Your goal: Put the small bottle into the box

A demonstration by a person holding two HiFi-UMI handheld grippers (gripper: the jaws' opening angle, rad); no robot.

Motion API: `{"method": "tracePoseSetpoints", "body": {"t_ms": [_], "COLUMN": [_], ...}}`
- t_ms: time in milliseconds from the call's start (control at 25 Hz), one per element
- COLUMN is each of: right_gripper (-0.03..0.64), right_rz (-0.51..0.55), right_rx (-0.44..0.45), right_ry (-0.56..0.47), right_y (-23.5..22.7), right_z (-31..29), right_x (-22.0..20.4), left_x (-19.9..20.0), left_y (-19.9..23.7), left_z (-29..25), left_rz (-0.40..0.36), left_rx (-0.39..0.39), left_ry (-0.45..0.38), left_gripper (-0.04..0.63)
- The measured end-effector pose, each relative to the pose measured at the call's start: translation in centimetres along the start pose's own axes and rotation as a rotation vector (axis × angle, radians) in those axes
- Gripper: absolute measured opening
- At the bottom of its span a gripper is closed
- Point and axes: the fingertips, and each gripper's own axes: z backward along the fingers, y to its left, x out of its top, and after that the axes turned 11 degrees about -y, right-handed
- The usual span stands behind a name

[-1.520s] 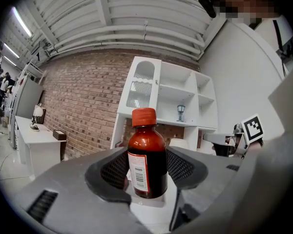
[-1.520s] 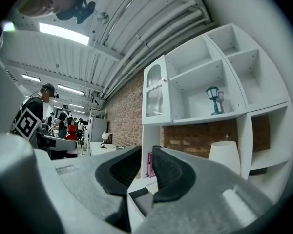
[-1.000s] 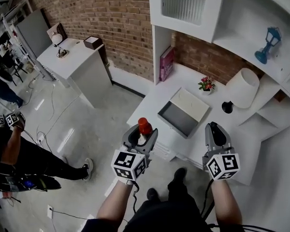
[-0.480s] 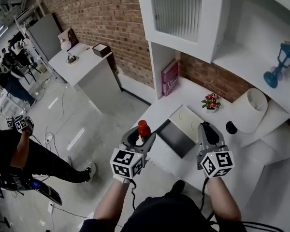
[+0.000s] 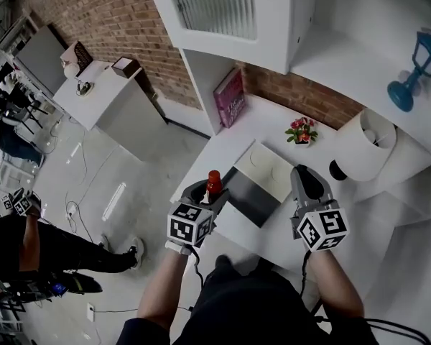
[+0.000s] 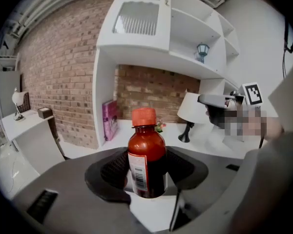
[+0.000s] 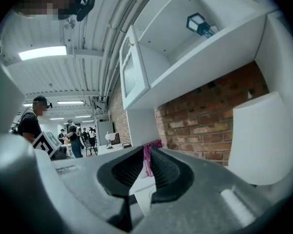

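The left tongs (image 5: 210, 193) grip a small dark-red plastic bottle with an orange cap (image 6: 146, 152) near the open grey box (image 5: 253, 201) on the white tabletop (image 5: 273, 124). The right tongs (image 5: 306, 177), empty, have just been closing and stand narrowly apart.

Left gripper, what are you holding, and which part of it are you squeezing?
The left gripper holds the small bottle upright by its lower body, squeezed from both sides; the red cap stands free above.
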Motion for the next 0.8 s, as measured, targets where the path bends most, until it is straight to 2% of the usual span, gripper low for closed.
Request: {"method": "tracePoseSetpoints", "body": {"t_ms": [240, 440, 560, 680, 800], "right_gripper": [0.035, 0.035, 0.034, 0.031, 0.028], "right_rz": [0.010, 0.015, 0.015, 0.005, 0.000], "right_rx": [-0.109, -0.219, -0.277, -0.321, -0.346], "right_ry": [0.029, 0.051, 0.058, 0.047, 0.033], "right_y": [-1.6, -2.7, -3.8, -5.1, -6.1], "right_z": [-1.0, -0.4, 0.3, 0.9, 0.9], "right_x": [-1.6, -3.3, -3.7, -3.6, -3.3], "left_x": [-6.4, -11.3, -13.8, -15.7, -16.0], "left_y": [1.5, 3.1, 2.2, 2.0, 1.5], "left_z": [-5.2, -8.5, -10.0, -10.8, -11.4], "left_rz": [-0.006, -0.111, -0.097, -0.110, -0.142], "left_rx": [-0.155, -0.208, -0.264, -0.271, -0.282], "left_ry": [0.252, 0.472, 0.565, 0.640, 0.690], "left_gripper": [0.225, 0.225, 0.225, 0.225, 0.225]}}
